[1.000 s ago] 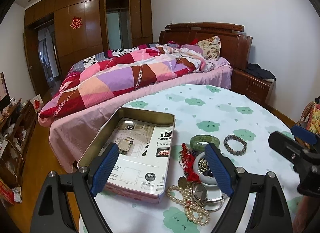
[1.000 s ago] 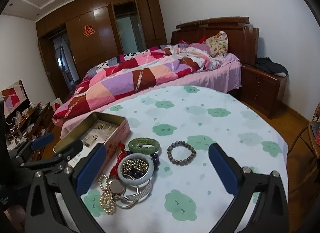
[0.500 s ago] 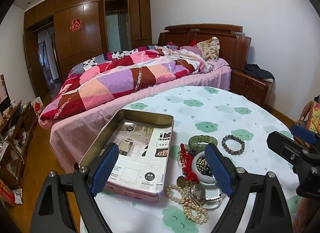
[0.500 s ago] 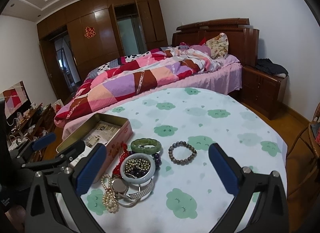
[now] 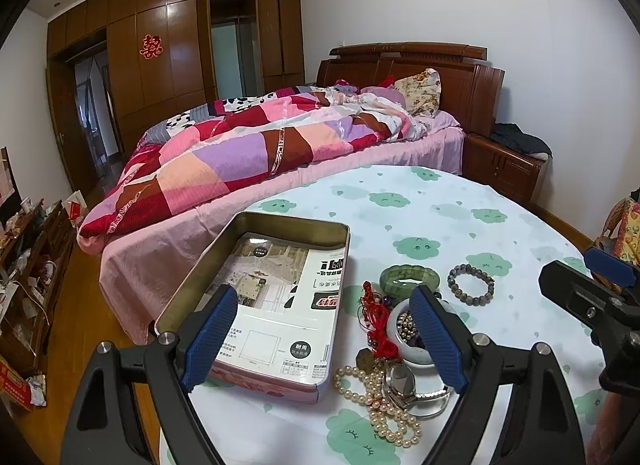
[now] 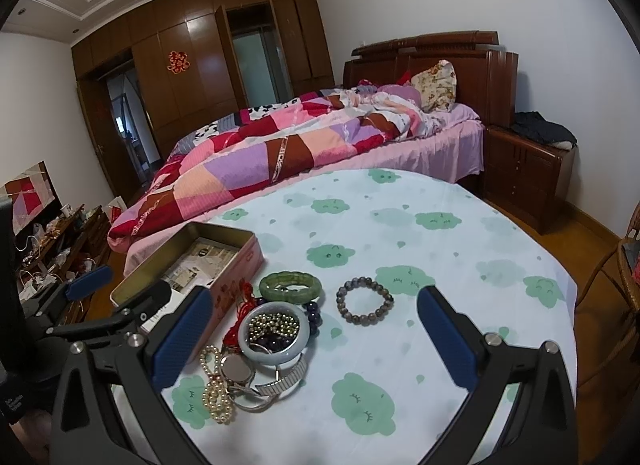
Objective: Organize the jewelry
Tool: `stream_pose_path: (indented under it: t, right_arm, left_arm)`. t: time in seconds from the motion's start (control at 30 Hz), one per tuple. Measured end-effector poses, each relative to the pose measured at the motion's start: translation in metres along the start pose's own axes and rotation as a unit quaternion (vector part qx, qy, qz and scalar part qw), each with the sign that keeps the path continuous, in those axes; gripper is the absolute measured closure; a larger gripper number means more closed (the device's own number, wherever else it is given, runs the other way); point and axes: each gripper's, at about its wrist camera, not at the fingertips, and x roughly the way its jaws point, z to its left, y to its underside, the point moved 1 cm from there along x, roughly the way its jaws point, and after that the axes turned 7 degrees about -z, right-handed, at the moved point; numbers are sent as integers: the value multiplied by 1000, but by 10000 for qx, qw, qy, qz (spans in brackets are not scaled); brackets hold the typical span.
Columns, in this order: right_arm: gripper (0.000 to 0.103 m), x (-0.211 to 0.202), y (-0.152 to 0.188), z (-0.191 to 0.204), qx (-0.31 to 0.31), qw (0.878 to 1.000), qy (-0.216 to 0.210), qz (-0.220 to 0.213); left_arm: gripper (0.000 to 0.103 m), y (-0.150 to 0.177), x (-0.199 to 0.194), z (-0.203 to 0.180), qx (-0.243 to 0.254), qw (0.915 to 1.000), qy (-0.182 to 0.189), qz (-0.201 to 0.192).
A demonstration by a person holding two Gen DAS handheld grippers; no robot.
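Both grippers, left (image 5: 322, 335) and right (image 6: 310, 339), hang spread wide and empty above the table (image 6: 460, 205). Jewelry lies heaped beside the open tin (image 5: 256, 297): a pearl strand (image 5: 378, 405), a metal watch (image 6: 240, 371) and a red cord (image 5: 378, 329) overlap under a smooth pale bangle (image 6: 276, 345). Pulling 1 piece could drag the rest, I think, though the knotting is hard to read. A glossy green bangle (image 6: 291, 285) and a round-beaded bracelet (image 6: 364, 301) lie clear.
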Motion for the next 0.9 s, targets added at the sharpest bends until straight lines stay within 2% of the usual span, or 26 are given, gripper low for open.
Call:
stream_pose_path:
  t: [0.23,0.47,0.5,0.53,0.6,0.73,0.9]
  right_arm:
    - [0,6,6,-6,0,10000,58,55]
    - [0,28,12,-46,227,9973,595,354]
    - [0,31,14,-52,291,9967,626,430]
    - [0,34,14,-57,330,9961,651,497]
    - [0,39,18,-65,391,9948,715,610]
    - [0,49,23,-71,465,9934,678,806]
    - [1,56,28,-73,502,9925,625,923]
  left_arm:
    - [15,4,10,-3,84,9999,61,90]
    - [15,14,37,-34,544,9968,432,402]
    - [21,15,40,-39,593,9959,517,436]
    - [35,18,45,-45,654,9944,624,543]
    - [48,24,54,-53,695,9910,842,777]
    - [48,37,67,-67,718,9861,1029,1090]
    - [48,34,69,-82,885,9839,1118,1075]
